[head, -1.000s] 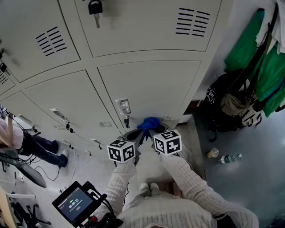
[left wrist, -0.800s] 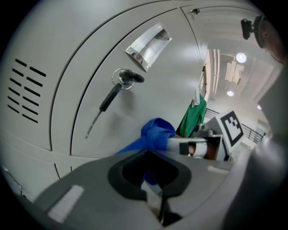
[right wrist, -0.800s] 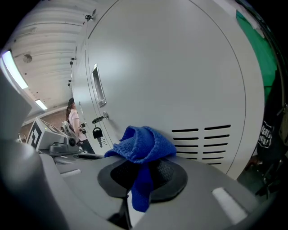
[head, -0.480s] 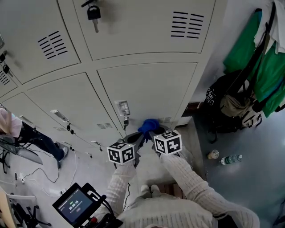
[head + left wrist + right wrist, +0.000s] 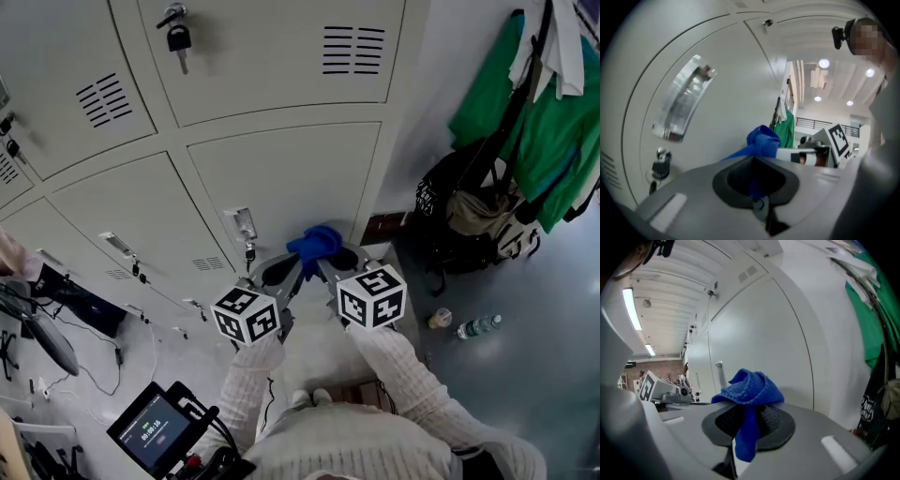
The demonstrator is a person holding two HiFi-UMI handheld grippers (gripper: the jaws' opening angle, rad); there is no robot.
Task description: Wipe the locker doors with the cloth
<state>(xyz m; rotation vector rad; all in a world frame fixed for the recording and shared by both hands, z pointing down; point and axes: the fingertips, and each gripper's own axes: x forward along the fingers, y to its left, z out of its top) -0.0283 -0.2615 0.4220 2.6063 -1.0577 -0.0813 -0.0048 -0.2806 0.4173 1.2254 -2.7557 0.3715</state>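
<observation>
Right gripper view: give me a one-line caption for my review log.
Right gripper shut on a bunched blue cloth, facing a pale locker door.

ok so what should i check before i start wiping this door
1. Cloth clamped in the right tongs: ok, the jaws are shut on it.
2. Left tongs holding it too: ok, a blue strip runs into the shut jaws.
3. Cloth touching the locker door: cannot tell. It looks close, but contact is not visible.
4. Door closed: ok, it sits flush with its neighbours.
5. Wiping path free: not ok to the left, where the latch and hanging key sit beside the cloth.
</observation>
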